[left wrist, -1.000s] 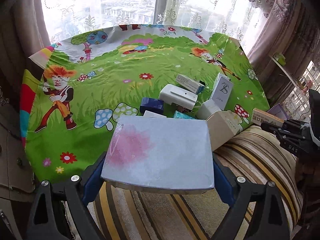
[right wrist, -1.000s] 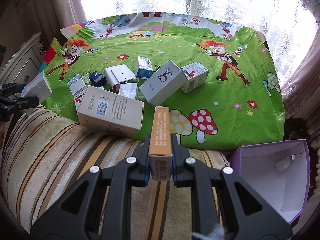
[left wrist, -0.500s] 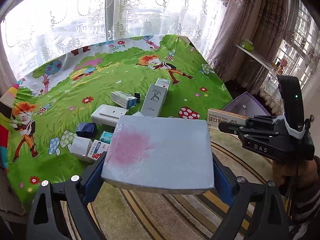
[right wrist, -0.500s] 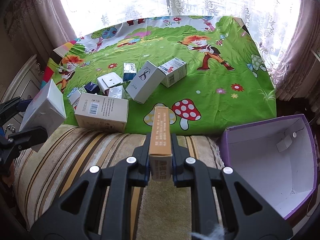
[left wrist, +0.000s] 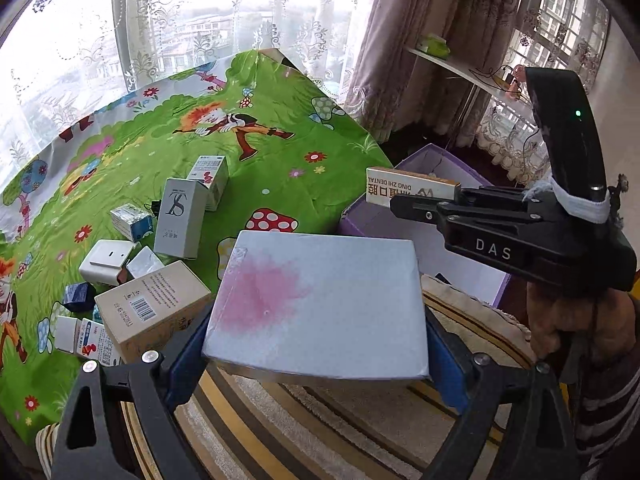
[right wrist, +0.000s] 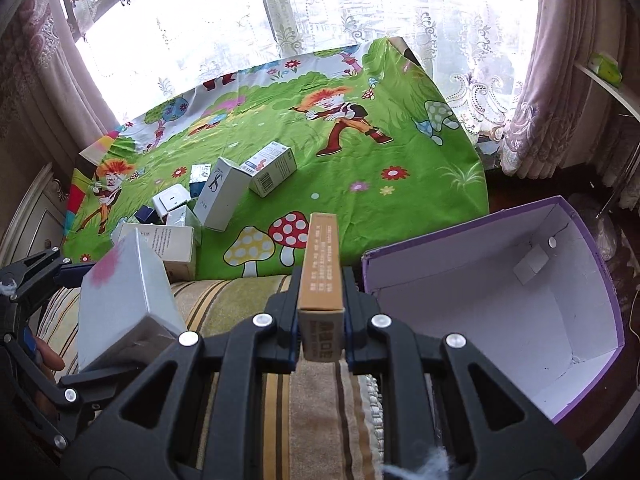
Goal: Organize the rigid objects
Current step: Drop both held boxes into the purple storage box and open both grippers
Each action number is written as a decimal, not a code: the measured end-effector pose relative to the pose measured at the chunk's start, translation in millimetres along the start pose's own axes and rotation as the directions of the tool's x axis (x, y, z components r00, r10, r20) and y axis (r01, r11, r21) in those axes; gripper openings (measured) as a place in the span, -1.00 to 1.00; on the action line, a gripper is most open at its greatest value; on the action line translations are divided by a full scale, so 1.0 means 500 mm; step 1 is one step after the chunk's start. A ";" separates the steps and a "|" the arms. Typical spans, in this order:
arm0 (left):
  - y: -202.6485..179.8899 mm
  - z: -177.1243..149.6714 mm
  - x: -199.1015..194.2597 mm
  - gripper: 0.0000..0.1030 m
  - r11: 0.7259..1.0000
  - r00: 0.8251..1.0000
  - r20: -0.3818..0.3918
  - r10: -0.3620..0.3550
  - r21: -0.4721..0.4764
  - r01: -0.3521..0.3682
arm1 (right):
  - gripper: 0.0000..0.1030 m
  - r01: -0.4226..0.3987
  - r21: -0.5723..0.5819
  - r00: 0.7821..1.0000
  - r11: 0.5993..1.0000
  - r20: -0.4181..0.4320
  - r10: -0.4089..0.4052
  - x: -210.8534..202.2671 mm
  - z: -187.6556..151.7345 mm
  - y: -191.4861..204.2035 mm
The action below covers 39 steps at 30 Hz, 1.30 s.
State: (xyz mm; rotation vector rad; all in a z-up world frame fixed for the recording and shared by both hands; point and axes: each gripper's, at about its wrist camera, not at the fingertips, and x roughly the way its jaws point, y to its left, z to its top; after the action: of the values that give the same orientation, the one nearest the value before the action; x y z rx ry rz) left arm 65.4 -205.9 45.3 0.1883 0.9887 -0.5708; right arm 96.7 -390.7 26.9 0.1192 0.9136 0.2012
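Left gripper (left wrist: 316, 364) clamps wide grey carton (left wrist: 320, 304) by its sides; right gripper (right wrist: 320, 340) pinches slim toothpaste box (right wrist: 322, 276). Both likely light, crushable cardboard.

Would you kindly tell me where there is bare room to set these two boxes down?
The purple bin is nearly bare inside. The green cloth is free between the mushroom print and its window edge. It is crowded at the carton cluster beside the left gripper.
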 end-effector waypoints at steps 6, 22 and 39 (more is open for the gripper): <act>-0.051 0.020 0.034 0.83 0.999 0.999 -0.028 -0.043 0.020 0.044 | -0.62 0.076 0.049 0.997 0.996 0.027 -0.078 -0.029 -0.007 -0.075; -0.099 0.051 0.070 1.00 0.970 0.970 0.026 -0.240 -0.039 0.241 | -0.07 0.163 0.132 0.986 0.978 0.013 -0.166 -0.059 -0.020 -0.165; -0.013 0.047 0.001 0.96 0.981 0.969 0.199 -0.146 -0.094 0.167 | 0.59 0.129 0.090 0.981 0.988 0.134 -0.140 -0.119 0.010 -0.108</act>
State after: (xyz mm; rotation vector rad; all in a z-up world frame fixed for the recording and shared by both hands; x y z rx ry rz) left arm 79.4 -221.0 58.4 -0.0433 0.8498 -0.6642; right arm 71.9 -456.5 65.8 0.1444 0.7865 0.0292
